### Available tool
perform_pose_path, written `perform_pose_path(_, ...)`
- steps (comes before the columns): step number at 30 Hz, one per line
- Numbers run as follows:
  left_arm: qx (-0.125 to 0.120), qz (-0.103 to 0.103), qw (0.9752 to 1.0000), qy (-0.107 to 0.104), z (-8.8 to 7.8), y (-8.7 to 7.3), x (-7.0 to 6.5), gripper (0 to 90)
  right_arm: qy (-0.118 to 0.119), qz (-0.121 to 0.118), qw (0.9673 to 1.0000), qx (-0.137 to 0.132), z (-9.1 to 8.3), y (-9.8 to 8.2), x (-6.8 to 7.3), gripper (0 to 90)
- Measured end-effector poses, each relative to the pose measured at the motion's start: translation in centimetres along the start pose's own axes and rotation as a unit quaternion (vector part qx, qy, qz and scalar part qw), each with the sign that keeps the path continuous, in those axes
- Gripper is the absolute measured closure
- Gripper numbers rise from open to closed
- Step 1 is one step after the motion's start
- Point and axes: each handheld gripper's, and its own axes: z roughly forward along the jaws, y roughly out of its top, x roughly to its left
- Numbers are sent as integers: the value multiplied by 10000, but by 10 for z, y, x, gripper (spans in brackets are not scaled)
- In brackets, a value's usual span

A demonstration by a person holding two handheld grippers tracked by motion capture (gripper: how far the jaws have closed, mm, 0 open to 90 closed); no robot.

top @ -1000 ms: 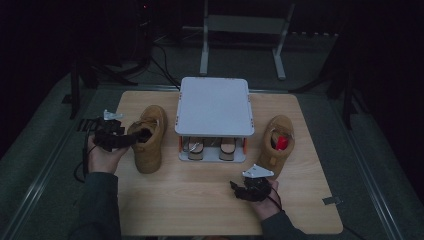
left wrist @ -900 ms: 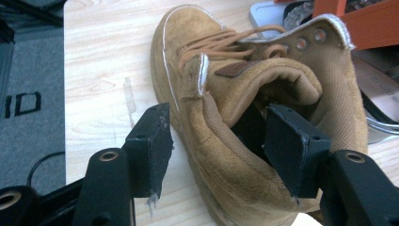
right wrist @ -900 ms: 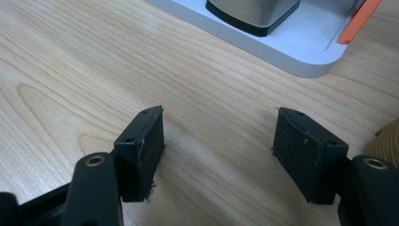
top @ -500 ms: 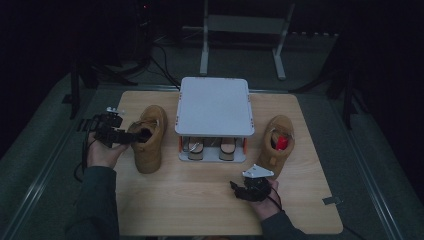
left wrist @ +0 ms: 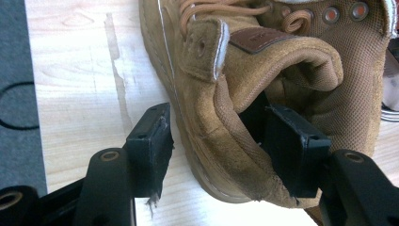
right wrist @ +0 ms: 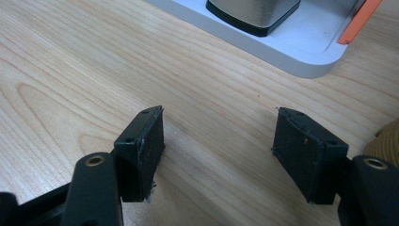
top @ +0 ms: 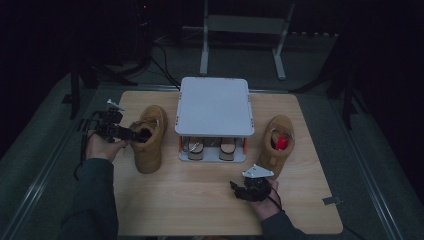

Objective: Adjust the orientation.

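**Left jaws straddle the boot collar, not yet biting**

Your left gripper (left wrist: pixel 214 155) stands part open astride the side of the collar of the boot (top: pixel 148 137) left of the rack (top: pixel 215 106); one jaw sits inside the opening, the other outside and clear of the suede, so you likely mean to pinch the wall for lifting; your right gripper (right wrist: pixel 219 157) waits wide open and empty over the table (top: pixel 200 200) in front of the rack, beside the second boot (top: pixel 277 145).
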Motion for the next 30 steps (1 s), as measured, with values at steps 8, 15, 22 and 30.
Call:
perform_pose_path(8,322,-95,9994,-71,-2,9,2,447,5,4,10000,2,0,0,0,338)
perform_pose_path(15,635,-139,9978,-112,1,21,6,487,6,4,10000,2,0,0,0,339)
perform_pose_path(22,834,-183,9961,-215,11,25,6,554,9,7,10000,3,0,0,0,339)
perform_pose_path(30,929,-272,9950,-231,20,26,6,560,8,6,10000,3,0,0,0,339)
